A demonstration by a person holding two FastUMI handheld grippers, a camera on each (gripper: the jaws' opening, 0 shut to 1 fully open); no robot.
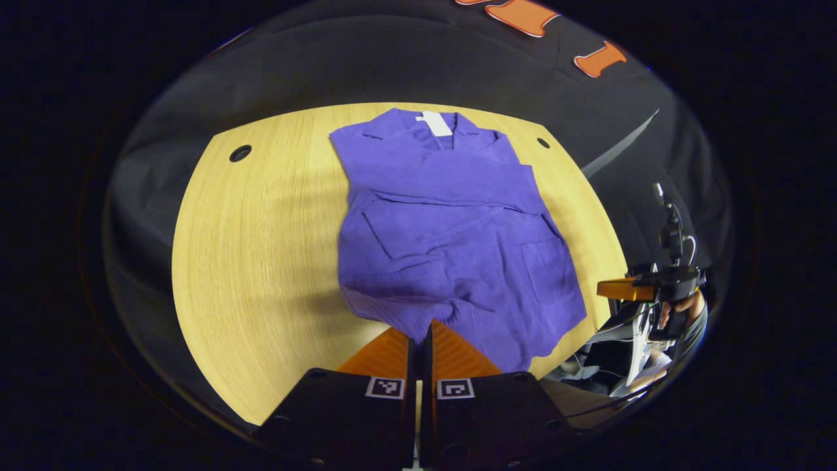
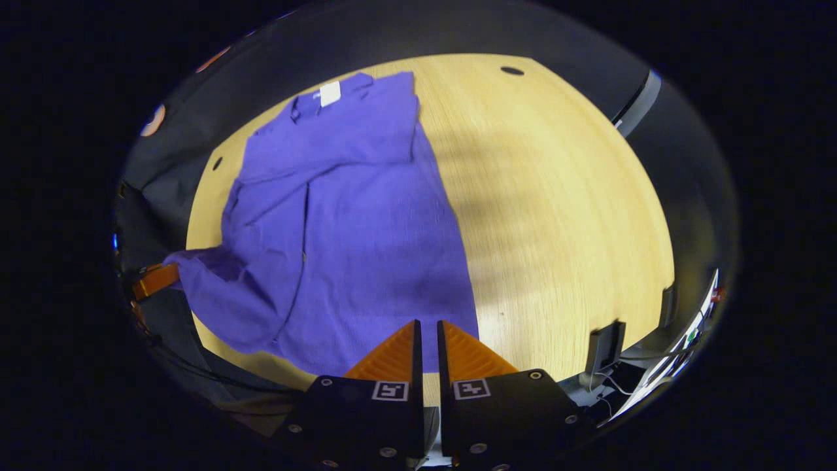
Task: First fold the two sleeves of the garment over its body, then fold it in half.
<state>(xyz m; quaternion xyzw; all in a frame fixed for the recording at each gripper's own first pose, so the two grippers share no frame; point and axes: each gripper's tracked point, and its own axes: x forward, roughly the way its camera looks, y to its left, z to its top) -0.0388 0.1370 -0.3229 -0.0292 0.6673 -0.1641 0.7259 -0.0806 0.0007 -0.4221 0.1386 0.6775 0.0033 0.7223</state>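
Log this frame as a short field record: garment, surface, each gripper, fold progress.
garment: purple garment lying on the table, collar with white label at the far end
surface: round wooden table
left gripper: fingers closed on the garment's near hem
right gripper: fingers nearly together at the near hem; grip on cloth unclear
fold progress: both sleeves appear folded over the body; half fold not yet done
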